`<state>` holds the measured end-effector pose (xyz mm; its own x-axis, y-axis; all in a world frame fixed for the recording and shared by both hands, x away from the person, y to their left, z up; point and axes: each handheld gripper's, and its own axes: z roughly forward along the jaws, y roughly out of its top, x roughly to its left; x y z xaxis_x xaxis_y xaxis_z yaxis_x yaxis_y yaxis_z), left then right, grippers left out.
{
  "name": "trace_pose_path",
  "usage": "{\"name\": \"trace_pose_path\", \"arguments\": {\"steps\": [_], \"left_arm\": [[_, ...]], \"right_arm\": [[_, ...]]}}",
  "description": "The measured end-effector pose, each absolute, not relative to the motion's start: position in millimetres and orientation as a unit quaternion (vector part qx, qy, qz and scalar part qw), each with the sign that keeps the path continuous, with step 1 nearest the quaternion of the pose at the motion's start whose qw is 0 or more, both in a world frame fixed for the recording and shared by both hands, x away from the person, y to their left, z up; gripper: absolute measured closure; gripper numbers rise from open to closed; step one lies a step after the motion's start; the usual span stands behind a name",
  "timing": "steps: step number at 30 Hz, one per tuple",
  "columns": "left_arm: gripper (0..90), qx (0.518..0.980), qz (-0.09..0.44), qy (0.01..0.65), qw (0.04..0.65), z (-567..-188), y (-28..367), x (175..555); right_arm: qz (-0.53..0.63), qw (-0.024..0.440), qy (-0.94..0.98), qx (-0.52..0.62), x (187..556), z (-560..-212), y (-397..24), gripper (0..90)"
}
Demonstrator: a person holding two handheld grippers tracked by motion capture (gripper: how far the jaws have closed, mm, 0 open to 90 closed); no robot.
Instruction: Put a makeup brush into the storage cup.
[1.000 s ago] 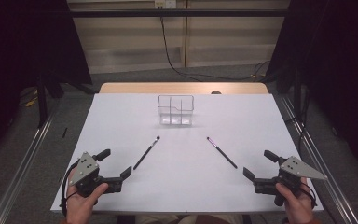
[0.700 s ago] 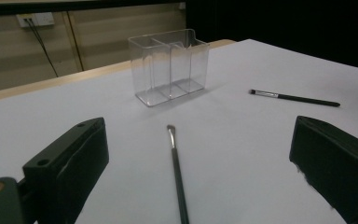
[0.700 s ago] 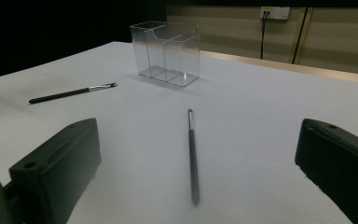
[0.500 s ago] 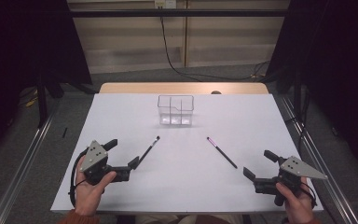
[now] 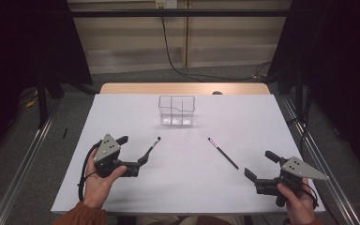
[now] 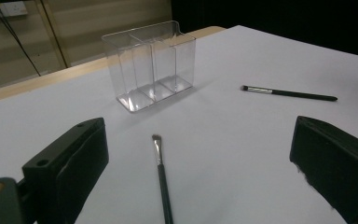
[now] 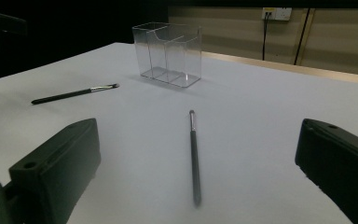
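While the left tool (image 5: 140, 153) sat at about seven o'clock on the white surface (image 5: 262, 117), the left brush (image 5: 153, 146) lay straight ahead of it between its jaws, handle toward the tool and bristles pointing at one o'clock toward the clear organizer (image 5: 176, 110). Its jaws stood wide open, gripping nothing. The right tool (image 5: 258, 165) at five o'clock was also wide open and empty, well short of the right brush (image 5: 223, 153).

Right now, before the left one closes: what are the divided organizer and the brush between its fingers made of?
Clear divided organizer: looks like rigid transparent plastic, probably acrylic; glossy, and the table shows through its walls. Thin dark makeup brush: dark handle with a slight sheen, plastic or lacquered wood, can't tell; a shiny silver band, likely metal, below a small bristle tip. It lies on the matte white table surface, between the open left gripper fingers.
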<state>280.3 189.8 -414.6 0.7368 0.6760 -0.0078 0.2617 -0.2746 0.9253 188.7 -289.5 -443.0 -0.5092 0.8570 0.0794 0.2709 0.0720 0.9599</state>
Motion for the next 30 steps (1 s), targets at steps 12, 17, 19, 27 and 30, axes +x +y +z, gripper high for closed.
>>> {"name": "trace_pose_path", "arguments": {"steps": [12, 17, 19, 27, 30], "left_arm": [[4.2, 0.765, 0.199, 0.318, 0.523, -412, 179, 304], [4.2, 0.758, 0.207, 0.319, 0.529, -407, 177, 313], [4.2, 0.759, 0.212, 0.322, 0.525, -406, 176, 316], [4.2, 0.772, 0.203, 0.326, 0.507, -405, 171, 331], [4.2, 0.780, 0.198, 0.328, 0.495, -405, 170, 336]], "right_arm": [[0.543, 0.265, 0.681, 0.414, 189, -443, -290, 0.0], [0.544, 0.264, 0.679, 0.416, 189, -443, -289, 0.0], [0.544, 0.263, 0.680, 0.416, 189, -443, -289, 0.0], [0.544, 0.262, 0.680, 0.417, 189, -443, -289, 0.0], [0.543, 0.263, 0.680, 0.417, 189, -443, -289, 0.0]]}}
